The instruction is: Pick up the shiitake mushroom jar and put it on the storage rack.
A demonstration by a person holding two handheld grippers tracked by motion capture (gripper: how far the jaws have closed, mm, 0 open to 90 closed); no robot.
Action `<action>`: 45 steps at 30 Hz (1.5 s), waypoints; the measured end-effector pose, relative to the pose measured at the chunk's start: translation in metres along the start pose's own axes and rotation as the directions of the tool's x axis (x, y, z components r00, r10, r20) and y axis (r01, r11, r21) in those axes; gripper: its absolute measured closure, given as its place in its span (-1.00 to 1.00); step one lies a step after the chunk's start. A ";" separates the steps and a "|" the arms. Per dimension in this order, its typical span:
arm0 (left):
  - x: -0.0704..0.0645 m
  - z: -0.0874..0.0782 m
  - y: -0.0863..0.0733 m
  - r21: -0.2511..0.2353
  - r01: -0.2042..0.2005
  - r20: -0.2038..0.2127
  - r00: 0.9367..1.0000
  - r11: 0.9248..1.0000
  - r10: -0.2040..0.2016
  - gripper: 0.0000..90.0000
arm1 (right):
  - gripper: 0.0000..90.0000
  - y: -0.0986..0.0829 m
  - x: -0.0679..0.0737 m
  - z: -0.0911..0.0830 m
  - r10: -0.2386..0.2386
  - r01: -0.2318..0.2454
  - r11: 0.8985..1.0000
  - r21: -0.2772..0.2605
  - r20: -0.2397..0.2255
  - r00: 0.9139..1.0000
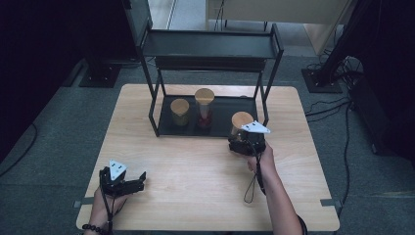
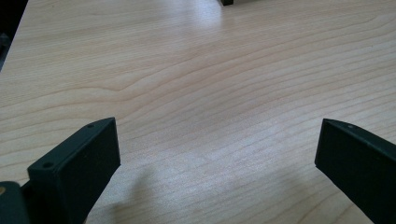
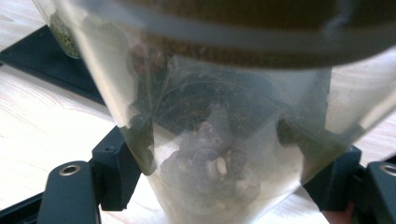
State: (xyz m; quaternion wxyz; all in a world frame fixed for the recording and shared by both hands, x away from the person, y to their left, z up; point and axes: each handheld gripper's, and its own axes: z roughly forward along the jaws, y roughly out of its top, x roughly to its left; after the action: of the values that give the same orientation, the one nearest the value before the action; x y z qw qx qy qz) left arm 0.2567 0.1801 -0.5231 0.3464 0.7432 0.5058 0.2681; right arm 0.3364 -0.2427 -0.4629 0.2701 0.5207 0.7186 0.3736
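A clear glass jar (image 1: 241, 120) with a round wooden lid stands at the front right corner of the black rack's lower tray (image 1: 221, 108). My right gripper (image 1: 242, 138) is shut on it from the near side. In the right gripper view the jar (image 3: 215, 140) holds dark dried pieces, and a black jaw presses on each side of it. I cannot tell whether its base touches the tray. My left gripper (image 1: 140, 180) rests open near the table's front left. Its jaws stand wide apart over bare wood (image 2: 217, 140).
Two more wooden-lidded jars stand on the tray, one with green contents (image 1: 179, 112) and a taller one with red contents (image 1: 204, 105). The rack's upper shelf (image 1: 210, 45) overhangs them. A rack post (image 1: 265, 103) rises just right of the held jar. The light wood table (image 1: 205, 186) spreads in front.
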 end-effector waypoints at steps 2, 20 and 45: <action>0.000 0.000 0.000 0.000 0.000 0.000 1.000 1.000 0.000 -0.99 | -0.44 0.004 0.001 0.001 -0.002 0.002 1.000 -0.003 -0.002 1.000; 0.001 0.000 0.000 -0.004 0.003 0.002 1.000 1.000 -0.003 -0.99 | -0.44 0.040 -0.001 0.016 -0.002 0.003 1.000 -0.008 0.026 1.000; 0.002 0.000 0.000 -0.005 0.019 0.018 1.000 1.000 -0.018 -0.99 | -0.44 0.046 -0.015 0.071 0.049 -0.051 0.998 0.022 0.071 0.996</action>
State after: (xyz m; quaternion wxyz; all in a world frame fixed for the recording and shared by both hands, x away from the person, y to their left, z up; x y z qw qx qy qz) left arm 0.2573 0.1824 -0.5230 0.3552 0.7399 0.5089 0.2597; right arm 0.4217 -0.2309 -0.4658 0.2798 0.5546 0.6996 0.3531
